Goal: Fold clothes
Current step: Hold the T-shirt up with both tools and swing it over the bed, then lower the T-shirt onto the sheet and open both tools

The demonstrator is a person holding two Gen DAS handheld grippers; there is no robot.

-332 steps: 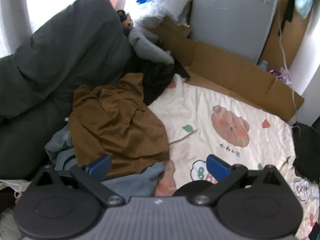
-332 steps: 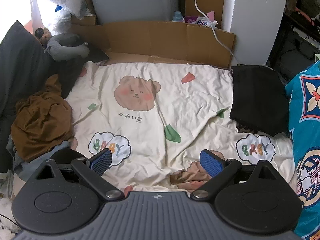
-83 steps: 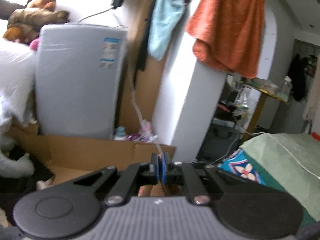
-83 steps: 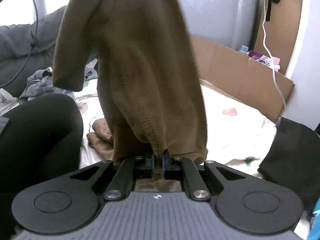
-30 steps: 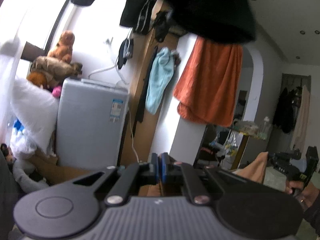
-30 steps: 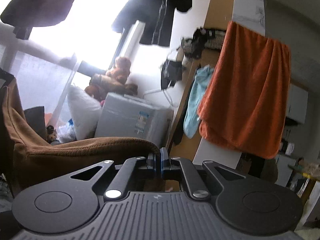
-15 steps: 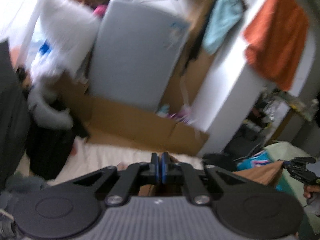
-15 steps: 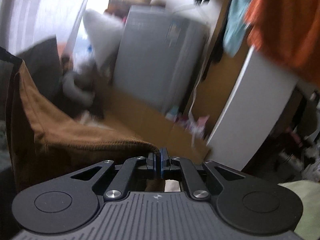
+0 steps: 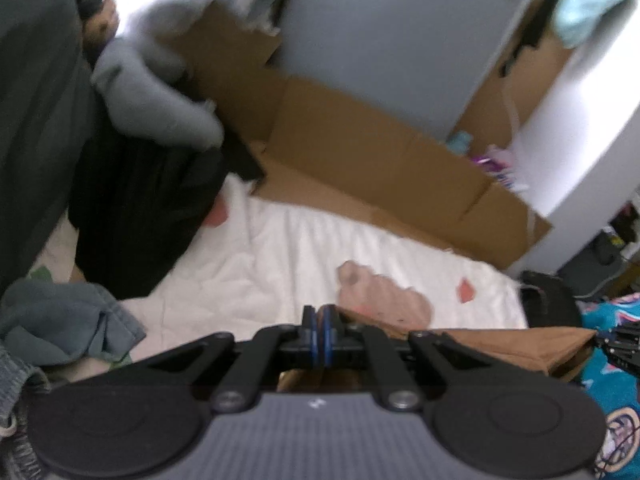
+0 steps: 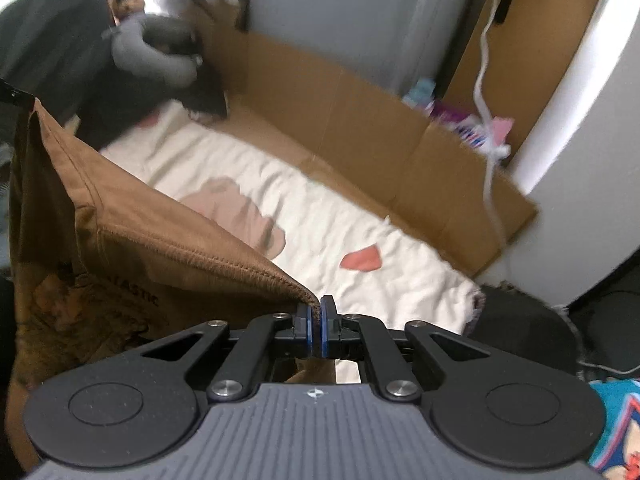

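A brown T-shirt (image 10: 132, 264) with a dark print hangs stretched between my two grippers above the white bear-print bedsheet (image 10: 328, 224). My right gripper (image 10: 316, 332) is shut on its stitched edge. My left gripper (image 9: 320, 340) is shut on the other end; the shirt (image 9: 516, 348) runs taut to the right from it, towards the right gripper (image 9: 618, 346) at the frame edge. In the right wrist view the left gripper's tip (image 10: 10, 96) shows at the far left, at the shirt's other corner.
A blue-grey garment (image 9: 68, 320) and dark clothes (image 9: 136, 208) lie at the sheet's left. Folded black cloth (image 10: 520, 320) lies at the right. Brown cardboard (image 9: 380, 160) lines the far side, with a grey panel (image 9: 400, 40) behind. A teal patterned blanket (image 9: 612, 400) is at the right.
Both grippers have tipped and come down from pointing at the wall and hanging clothes to facing the bedsheet. The brown shirt stays gripped and stretched between them.
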